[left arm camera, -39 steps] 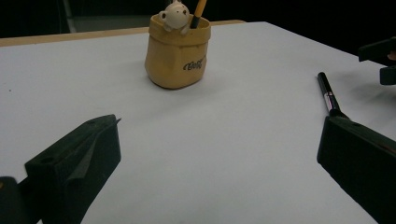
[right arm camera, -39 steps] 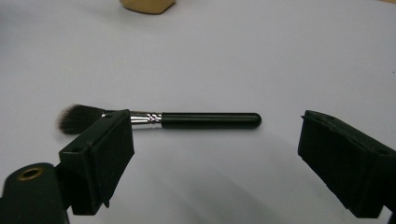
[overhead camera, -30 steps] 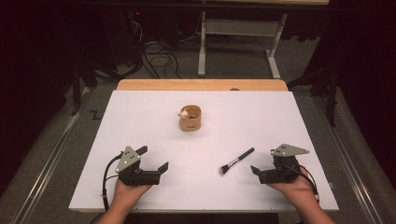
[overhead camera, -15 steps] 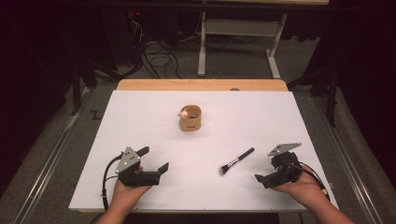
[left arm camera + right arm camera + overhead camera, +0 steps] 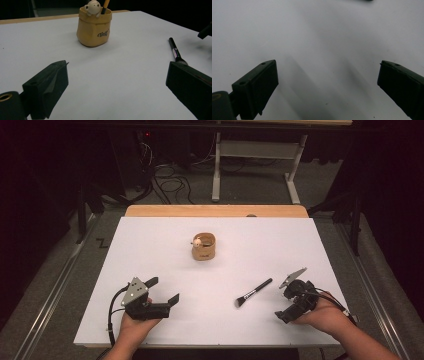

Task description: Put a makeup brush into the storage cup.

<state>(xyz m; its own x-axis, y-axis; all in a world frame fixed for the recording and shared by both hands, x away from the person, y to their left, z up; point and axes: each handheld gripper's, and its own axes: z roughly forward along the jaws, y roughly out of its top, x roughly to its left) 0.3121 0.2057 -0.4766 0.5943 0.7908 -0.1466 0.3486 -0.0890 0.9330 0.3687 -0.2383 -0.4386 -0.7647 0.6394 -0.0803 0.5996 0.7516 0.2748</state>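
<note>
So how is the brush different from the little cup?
The brush lies flat on the white table; the cup stands upright. The brush is black and thin; the cup is tan and round, with a small figure on its rim and dark writing on its side. The brush lies near the right gripper; the cup stands farther back, mid-table. Neither is held, and both rest on the table.

Dark script word on front of tan pouch-shaped holder [image 5: 94, 27], reads roughly "Bear"; spelling uncertain.
</note>
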